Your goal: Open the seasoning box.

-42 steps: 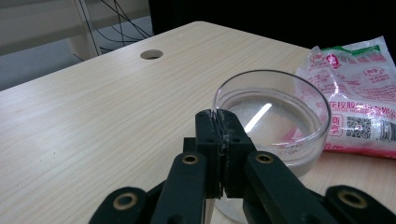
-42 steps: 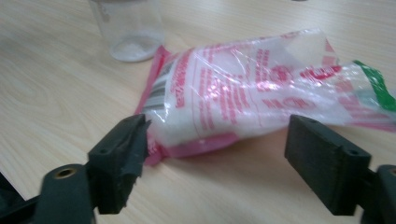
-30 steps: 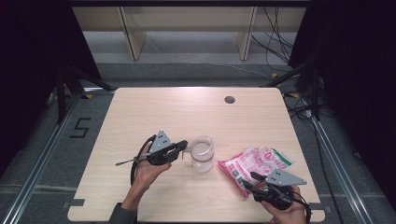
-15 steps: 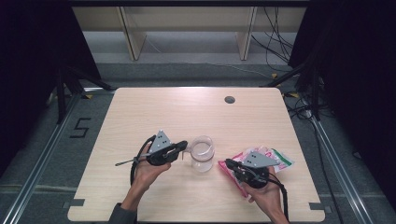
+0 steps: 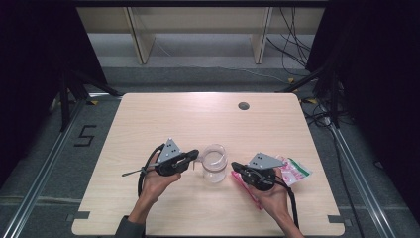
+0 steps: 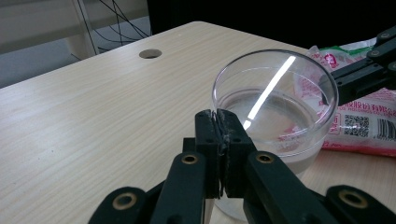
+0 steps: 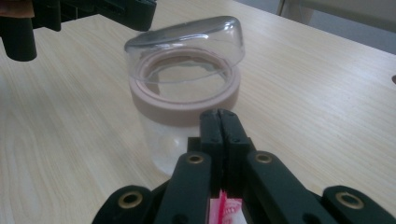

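Wooden table point(image 5: 163, 119) bearing clear jar point(image 5: 214, 162) at centre. Left gripper point(image 6: 219, 126) pinching jar's rim, steadying. Right gripper point(image 7: 223, 122), jaws just closed, pinching pink packet point(image 5: 292, 171) beside jar. Lifting packet slowly, keeping jar braced, aiming mouth over opening.

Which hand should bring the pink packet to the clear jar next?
Right. The right gripper is shut on the pink plastic packet and points at the clear round jar close ahead. The left gripper is shut at that jar's tilted lid rim, probably steadying it.
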A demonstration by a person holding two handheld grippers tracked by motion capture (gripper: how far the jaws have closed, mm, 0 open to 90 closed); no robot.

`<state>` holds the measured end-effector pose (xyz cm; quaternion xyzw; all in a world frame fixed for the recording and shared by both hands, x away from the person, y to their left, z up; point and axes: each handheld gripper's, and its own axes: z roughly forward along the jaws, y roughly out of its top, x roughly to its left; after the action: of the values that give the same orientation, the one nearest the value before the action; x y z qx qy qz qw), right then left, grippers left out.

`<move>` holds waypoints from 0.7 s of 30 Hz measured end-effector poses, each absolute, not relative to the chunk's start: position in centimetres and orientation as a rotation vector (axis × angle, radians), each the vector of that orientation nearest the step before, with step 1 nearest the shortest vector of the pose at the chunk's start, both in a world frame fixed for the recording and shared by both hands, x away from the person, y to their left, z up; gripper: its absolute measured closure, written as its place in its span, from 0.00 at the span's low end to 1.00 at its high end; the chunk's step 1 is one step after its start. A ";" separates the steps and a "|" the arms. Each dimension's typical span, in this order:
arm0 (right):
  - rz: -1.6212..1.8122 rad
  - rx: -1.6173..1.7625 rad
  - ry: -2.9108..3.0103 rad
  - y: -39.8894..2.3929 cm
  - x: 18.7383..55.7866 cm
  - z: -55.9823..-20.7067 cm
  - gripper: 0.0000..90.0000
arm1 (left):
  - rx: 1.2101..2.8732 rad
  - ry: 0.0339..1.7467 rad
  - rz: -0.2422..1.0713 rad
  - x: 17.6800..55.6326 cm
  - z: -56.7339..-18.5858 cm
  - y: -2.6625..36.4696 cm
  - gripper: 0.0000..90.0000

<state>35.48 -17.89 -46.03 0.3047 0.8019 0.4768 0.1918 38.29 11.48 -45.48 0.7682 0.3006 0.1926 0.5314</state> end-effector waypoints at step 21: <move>1.346 0.822 2.271 -15.6 35.7 -45.0 1.00 | 1.856 0.721 0.443 37.8 -45.4 12.0 0.68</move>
<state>35.74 -15.57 -45.01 0.2919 0.8070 0.4781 0.1873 37.84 11.99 -45.44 0.7752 0.3011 0.1852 0.5236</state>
